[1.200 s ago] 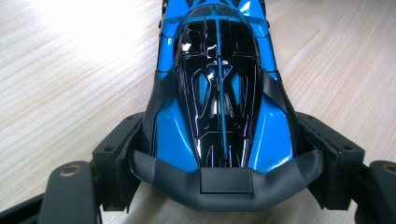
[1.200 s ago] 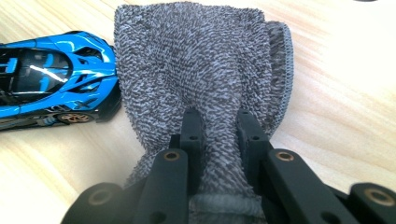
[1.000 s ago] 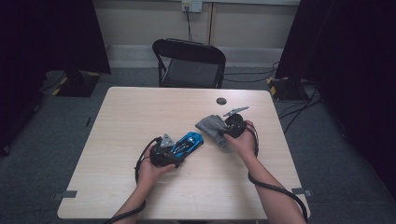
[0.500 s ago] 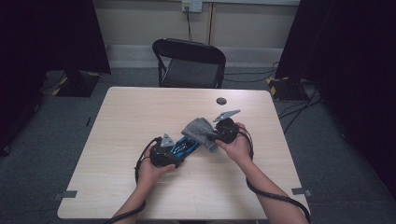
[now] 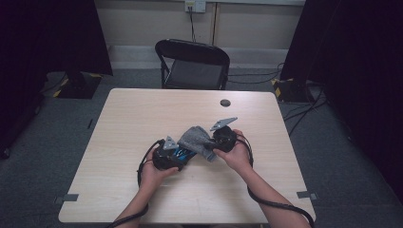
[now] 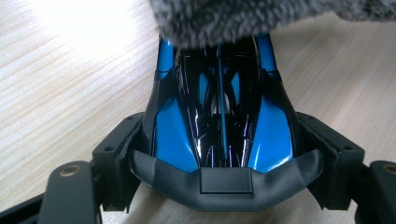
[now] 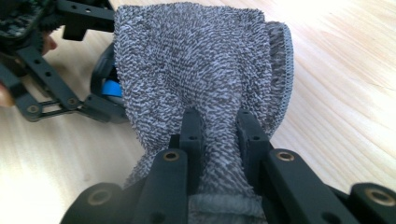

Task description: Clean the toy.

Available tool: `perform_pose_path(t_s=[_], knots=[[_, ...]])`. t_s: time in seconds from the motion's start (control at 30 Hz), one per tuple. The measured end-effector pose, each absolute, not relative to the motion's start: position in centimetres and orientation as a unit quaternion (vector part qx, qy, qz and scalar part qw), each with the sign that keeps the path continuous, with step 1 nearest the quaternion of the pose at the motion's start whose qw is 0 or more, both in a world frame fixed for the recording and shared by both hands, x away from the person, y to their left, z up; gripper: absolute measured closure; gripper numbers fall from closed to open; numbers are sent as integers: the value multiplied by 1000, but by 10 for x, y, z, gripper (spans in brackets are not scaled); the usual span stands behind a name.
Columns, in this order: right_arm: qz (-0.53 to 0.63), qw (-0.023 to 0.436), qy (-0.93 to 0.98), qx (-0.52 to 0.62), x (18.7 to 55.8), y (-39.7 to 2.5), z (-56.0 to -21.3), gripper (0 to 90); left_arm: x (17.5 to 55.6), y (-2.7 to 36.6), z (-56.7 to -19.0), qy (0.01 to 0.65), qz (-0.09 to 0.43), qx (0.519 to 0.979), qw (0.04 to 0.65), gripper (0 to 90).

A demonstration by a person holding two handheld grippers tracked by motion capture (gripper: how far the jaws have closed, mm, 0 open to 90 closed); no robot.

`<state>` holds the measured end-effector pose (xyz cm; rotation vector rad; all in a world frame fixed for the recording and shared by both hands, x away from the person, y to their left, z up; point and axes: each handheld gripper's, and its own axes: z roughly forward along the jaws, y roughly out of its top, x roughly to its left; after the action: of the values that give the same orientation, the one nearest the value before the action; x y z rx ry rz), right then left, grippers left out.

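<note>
A blue and black toy car point(image 6: 219, 121) sits between the jaws of my left gripper point(image 5: 177, 153), which is shut on its sides near the middle of the table. Its far end is covered by a grey towel point(image 7: 196, 74). My right gripper point(image 7: 217, 135) is shut on a bunched fold of that towel point(image 5: 196, 138) and holds it over the car point(image 5: 182, 153). In the right gripper view the towel hides most of the car; a bit of blue point(image 7: 109, 88) shows at the left, beside the left gripper's frame point(image 7: 51, 79).
The pale wooden table point(image 5: 133, 118) has a small black disc point(image 5: 225, 102) near its far edge. A black folding chair point(image 5: 192, 64) stands behind the table. Cables trail from both grippers toward the front edge point(image 5: 266, 202).
My right gripper has carried the grey towel leftward, from beside the car to over its far end. The left gripper and the car have stayed in place.
</note>
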<state>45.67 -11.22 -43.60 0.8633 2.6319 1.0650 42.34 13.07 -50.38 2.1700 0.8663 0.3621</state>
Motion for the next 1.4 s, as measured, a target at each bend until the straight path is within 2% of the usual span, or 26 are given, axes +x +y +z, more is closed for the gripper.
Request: perform_pose_path(t_s=[0.93, 1.4], knots=[[337, 70, 914, 215, 437, -72, -446, 754, 423, 131, -504, 338, 145, 850, 377, 242], [332, 63, 917, 214, 438, -69, -454, 753, 423, 131, -504, 338, 145, 850, 377, 242]])
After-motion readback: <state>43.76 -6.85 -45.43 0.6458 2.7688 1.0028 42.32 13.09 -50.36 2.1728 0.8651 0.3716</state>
